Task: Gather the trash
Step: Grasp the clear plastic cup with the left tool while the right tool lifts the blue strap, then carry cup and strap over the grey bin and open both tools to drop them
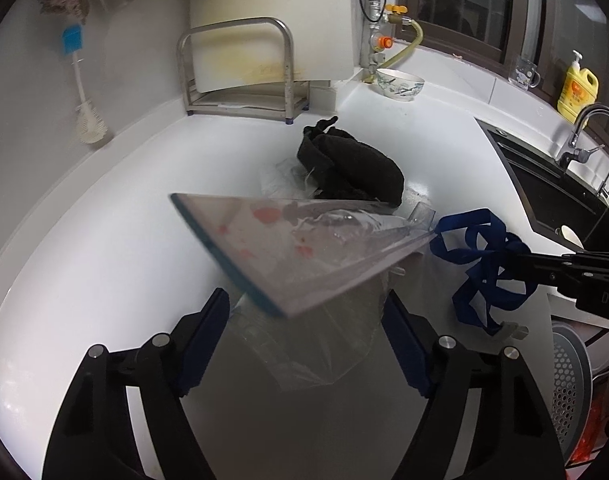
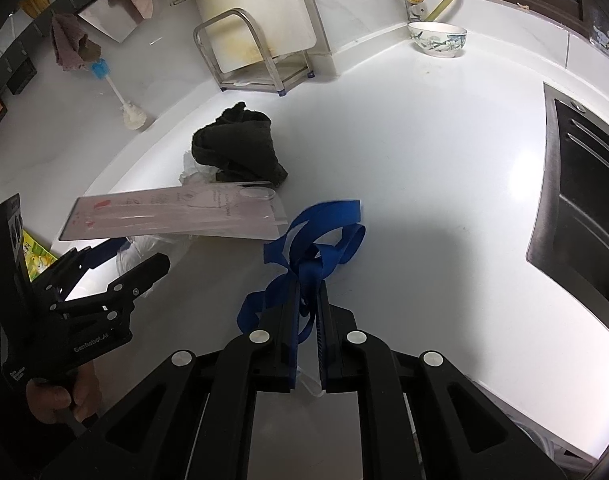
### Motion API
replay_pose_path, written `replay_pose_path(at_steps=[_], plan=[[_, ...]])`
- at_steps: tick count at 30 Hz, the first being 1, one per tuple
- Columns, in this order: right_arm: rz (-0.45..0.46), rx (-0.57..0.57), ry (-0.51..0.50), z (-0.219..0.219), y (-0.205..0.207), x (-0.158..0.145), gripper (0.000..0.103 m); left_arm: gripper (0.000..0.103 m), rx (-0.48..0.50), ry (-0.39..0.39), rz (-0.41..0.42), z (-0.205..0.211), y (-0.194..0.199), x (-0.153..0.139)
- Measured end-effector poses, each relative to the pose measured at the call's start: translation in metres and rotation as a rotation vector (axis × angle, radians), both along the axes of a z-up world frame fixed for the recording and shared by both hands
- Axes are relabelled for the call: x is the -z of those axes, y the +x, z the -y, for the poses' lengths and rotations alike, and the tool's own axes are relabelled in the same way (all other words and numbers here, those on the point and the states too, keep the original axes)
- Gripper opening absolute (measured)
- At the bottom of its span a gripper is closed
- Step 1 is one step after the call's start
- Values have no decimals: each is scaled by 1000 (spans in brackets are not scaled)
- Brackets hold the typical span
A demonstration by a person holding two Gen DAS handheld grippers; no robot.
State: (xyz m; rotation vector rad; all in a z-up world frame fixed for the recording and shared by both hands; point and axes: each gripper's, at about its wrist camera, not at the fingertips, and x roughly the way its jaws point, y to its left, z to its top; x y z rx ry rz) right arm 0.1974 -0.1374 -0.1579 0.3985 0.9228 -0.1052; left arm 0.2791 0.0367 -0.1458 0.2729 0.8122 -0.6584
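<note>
My right gripper [image 2: 307, 296] is shut on a tangle of blue ribbon [image 2: 320, 236], held above the white counter [image 2: 424, 184]. A clear flat plastic package [image 2: 172, 214] with red marks hangs from the ribbon and tilts in the air; it also shows in the left wrist view [image 1: 296, 248], with the ribbon [image 1: 484, 264] to its right. My left gripper [image 1: 304, 320] is open, its fingers on either side of a crumpled clear plastic bag [image 1: 304, 344] below the package. A black cloth [image 1: 352, 164] lies behind on more crumpled plastic [image 1: 276, 176].
A steel rack [image 1: 236, 68] with a cutting board stands at the back wall. A patterned bowl [image 1: 400, 84] sits near the gas pipe. The black sink [image 1: 552, 196] and tap are on the right, with a yellow soap bottle [image 1: 576, 88]. A perforated metal basket [image 1: 568, 380] is at lower right.
</note>
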Motion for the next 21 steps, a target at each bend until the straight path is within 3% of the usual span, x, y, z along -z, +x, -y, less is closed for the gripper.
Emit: replay_pose_path(at_steps=[11, 21], plan=[[37, -33, 2, -6, -15, -27, 8, 74, -87, -1, -5, -31, -21, -24], [64, -94, 6, -14, -38, -49, 8, 74, -233, -22, -3, -73, -54, -50]])
